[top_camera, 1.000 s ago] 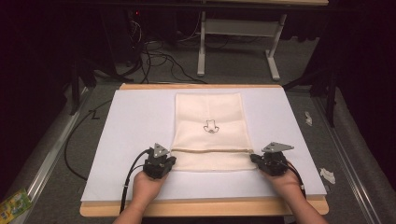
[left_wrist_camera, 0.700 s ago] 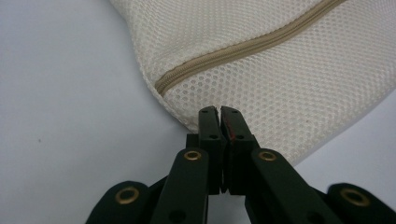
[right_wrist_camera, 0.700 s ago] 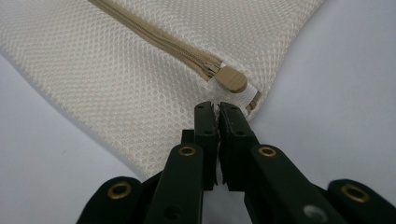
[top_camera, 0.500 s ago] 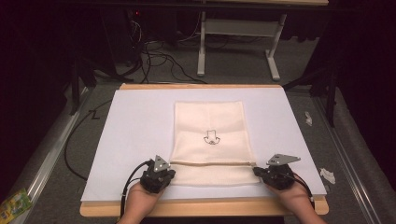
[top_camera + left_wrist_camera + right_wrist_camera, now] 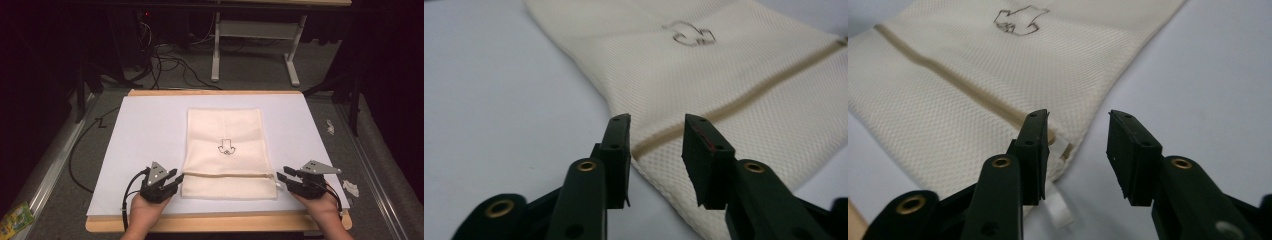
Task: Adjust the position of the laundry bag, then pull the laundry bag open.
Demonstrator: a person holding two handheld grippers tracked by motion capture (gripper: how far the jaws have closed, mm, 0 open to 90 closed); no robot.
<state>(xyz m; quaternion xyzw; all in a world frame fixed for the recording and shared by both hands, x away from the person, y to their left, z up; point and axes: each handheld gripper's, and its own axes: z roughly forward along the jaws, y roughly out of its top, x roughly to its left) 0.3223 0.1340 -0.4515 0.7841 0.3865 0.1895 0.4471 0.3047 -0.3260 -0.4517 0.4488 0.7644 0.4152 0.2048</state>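
Counter first, one white sheet over it. One cream mesh bag lies flat at its middle, zipper line toward the person, probably laid out for a two-corner grab. Left gripper and right gripper flank the bag's near corners, fingers released, gripping nothing.

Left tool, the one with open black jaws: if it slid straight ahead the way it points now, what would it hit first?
Probably the cream bag. The left tool is open and aimed at the bag's near edge by the zip line, which lies just beyond its tips; depth is hard to judge.
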